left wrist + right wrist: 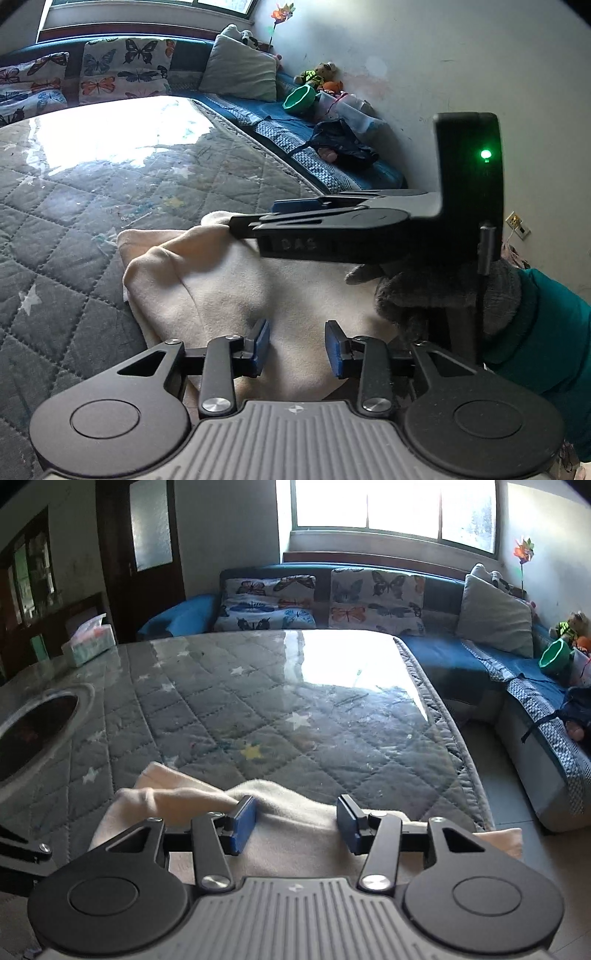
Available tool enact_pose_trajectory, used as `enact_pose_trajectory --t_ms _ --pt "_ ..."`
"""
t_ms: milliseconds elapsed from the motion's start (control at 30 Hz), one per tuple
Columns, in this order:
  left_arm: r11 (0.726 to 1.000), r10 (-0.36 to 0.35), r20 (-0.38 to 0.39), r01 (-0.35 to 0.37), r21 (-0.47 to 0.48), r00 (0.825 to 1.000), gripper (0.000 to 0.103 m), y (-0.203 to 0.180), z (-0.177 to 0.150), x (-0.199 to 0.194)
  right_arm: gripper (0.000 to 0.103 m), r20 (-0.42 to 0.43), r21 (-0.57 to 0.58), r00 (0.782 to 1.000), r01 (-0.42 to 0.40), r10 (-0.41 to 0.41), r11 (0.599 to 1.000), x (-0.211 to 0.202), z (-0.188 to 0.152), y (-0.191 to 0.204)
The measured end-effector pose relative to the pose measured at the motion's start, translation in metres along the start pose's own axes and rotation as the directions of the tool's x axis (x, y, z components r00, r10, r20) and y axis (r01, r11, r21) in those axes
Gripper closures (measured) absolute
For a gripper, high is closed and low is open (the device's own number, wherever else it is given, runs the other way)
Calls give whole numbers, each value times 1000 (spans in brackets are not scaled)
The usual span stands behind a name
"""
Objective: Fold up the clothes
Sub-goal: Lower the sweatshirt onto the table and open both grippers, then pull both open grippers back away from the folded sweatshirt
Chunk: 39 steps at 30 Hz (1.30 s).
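A: Start at the left. Where is the garment?

B: The cream garment (236,288) lies bunched on the near part of the quilted table cover (74,206), with one end hanging over the near edge toward the person. The left gripper (297,349) hangs right over it, jaws partly apart, blue pads clear of the cloth. It holds nothing.

A: And the other one?

B: The right gripper (295,823) sits just to the right, above the same cloth, jaws a little wider, also empty. Seen from the left wrist, it reaches across the garment's far fold; whether its tips touch the cloth there I cannot tell.

A: Which way does the cloth run?

B: Its long axis looks to run left to right along the near edge, so both grippers face it squarely. Neither looks clearly nearer, and I judge the next grab needs only a short dip down.

A: Anything in the way?

B: Not on the cover ahead. A tissue box (86,640) stands far left, well apart, and a round dark dish (33,734) sits nearer on the left. The blue couch (461,664) with butterfly cushions (376,598) lies beyond, toys at the far right.
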<state>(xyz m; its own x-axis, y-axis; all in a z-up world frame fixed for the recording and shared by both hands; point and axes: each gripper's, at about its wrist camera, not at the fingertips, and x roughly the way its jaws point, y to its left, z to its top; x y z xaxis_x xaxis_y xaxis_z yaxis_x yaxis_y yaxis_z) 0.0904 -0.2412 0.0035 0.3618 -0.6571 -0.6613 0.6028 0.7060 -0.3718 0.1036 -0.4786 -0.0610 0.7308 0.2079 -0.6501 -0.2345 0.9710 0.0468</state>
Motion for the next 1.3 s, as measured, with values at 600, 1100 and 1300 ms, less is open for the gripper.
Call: enact_pose_trajectory --t_ms 600,1100,1300 --pt "998 45 59 -48 47 997 58 -7 -26 -28 36 72 96 995 58 -65 994 -108 -80 -13" --pt "997 67 47 -68 32 997 59 -1 -28 -20 35 83 176 992 74 -90 981 -117 -98 -40" --pt "996 74 48 -76 35 996 59 -1 -29 -21 35 80 160 990 103 -117 982 -117 -102 -34"
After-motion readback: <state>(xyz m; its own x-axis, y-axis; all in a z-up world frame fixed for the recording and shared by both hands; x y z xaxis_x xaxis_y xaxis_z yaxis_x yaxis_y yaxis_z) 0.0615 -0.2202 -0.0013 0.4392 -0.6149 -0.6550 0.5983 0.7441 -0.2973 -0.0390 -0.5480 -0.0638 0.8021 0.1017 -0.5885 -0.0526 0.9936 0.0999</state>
